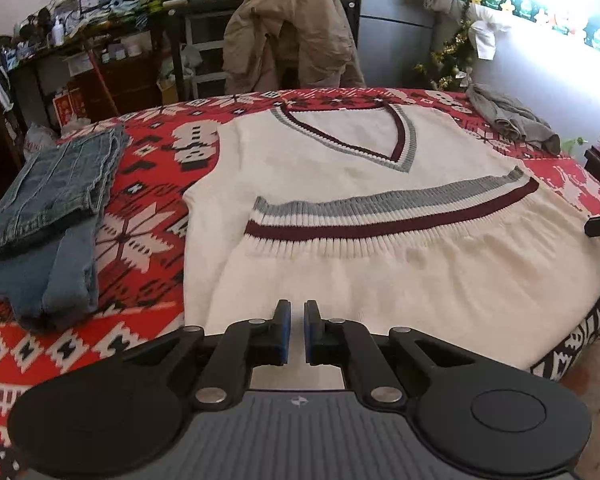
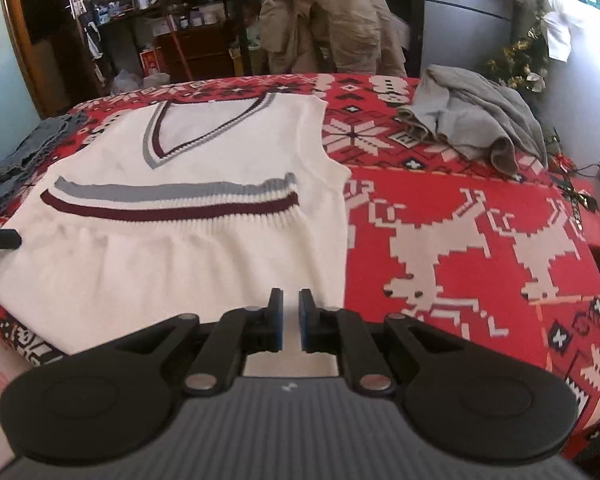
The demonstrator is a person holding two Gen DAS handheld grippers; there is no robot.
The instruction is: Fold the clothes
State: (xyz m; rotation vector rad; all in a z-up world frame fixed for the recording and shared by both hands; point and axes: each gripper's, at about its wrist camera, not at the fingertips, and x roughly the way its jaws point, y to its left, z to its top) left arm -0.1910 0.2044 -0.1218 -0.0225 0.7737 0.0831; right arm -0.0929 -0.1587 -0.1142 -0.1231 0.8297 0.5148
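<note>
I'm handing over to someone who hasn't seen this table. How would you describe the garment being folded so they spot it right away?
On the red patterned tablecloth, look between the folded jeans and the crumpled grey garment. The cream knit vest lies flat there, hem folded up toward its V-neck. Only it has maroon and grey stripes.

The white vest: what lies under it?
The vest lies on the red patterned cloth, its hem folded up over its body. Anything under the vest is covered.
</note>
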